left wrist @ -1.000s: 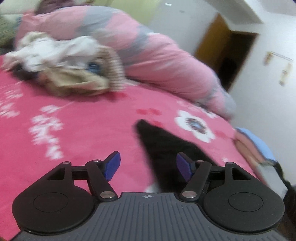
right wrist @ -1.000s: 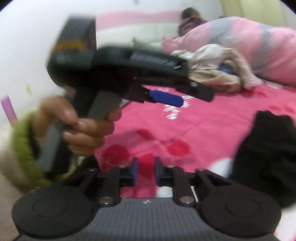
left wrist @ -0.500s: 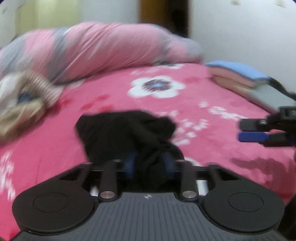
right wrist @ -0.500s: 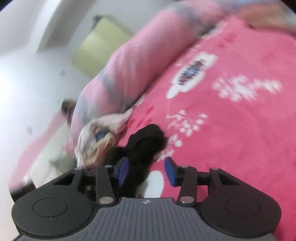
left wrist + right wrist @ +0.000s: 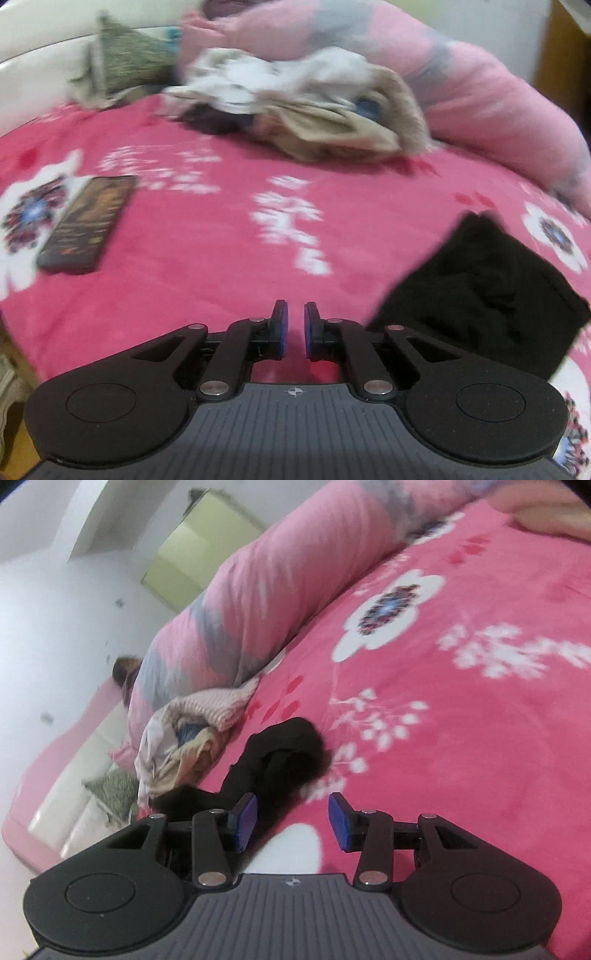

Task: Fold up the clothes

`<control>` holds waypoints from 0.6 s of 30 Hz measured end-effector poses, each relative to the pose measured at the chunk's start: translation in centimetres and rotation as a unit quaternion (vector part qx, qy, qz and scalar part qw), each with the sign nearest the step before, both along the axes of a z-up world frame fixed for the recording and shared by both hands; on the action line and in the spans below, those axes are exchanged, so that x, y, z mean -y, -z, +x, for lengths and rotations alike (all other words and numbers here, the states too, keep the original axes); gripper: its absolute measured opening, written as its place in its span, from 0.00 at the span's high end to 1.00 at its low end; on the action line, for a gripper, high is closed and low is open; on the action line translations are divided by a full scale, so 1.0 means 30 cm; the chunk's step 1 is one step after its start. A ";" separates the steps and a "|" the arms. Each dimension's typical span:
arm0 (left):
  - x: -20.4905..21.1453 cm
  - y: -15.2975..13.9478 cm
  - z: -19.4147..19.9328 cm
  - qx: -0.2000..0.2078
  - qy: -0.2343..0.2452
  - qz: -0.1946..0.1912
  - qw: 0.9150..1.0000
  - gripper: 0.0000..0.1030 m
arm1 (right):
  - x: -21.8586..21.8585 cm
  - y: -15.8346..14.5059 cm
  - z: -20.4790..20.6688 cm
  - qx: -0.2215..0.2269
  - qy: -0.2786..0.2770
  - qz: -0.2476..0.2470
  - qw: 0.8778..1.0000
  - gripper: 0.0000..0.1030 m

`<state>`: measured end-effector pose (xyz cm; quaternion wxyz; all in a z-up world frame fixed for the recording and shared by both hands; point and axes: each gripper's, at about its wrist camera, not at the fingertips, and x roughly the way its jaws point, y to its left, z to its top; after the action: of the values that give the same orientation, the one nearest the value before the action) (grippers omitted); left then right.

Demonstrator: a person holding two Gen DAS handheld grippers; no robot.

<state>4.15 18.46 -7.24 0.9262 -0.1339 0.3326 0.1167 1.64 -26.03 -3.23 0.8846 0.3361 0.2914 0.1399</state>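
Observation:
A crumpled black garment [image 5: 480, 288] lies on the pink flowered bedspread [image 5: 207, 258], to the right of my left gripper [image 5: 295, 325]. That gripper's jaws are closing to a narrow gap with nothing between them, only bedspread below. In the right wrist view the same black garment [image 5: 280, 753] stretches just beyond my right gripper [image 5: 291, 819], near its left finger. The right gripper is open and holds nothing.
A heap of pale unfolded clothes [image 5: 295, 99] lies at the back, against a rolled pink and grey quilt [image 5: 461, 81]. A dark phone [image 5: 88, 221] rests on the bedspread at the left. A green cushion [image 5: 129, 62] leans on the white headboard [image 5: 74, 794].
My left gripper swung away to the left off the black garment and its jaws narrowed, empty. The right gripper rolled, turned toward the garment and opened wider.

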 end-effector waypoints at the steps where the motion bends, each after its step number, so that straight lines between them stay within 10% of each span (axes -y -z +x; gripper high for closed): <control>1: -0.025 -0.008 -0.021 0.014 -0.004 -0.013 1.000 0.88 | -0.027 -0.013 0.019 0.005 -0.008 -0.013 1.000 0.56; 10: 0.073 -0.066 -0.055 0.079 0.160 -0.038 0.983 0.27 | -0.271 -0.045 0.255 0.020 -0.065 -0.139 0.988 0.56; 14: 0.178 -0.040 -0.017 0.071 0.207 -0.023 0.975 0.25 | -0.373 -0.003 0.321 -0.004 -0.099 -0.209 0.973 0.96; 18: 0.241 -0.017 0.015 0.063 0.220 -0.010 0.973 0.26 | -0.349 -0.044 0.215 0.032 -0.136 -0.139 0.980 0.96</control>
<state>4.61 11.24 -6.72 0.9468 -0.0739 0.2963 -0.1019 8.10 -15.57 -1.91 0.9044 0.1626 0.3221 0.2276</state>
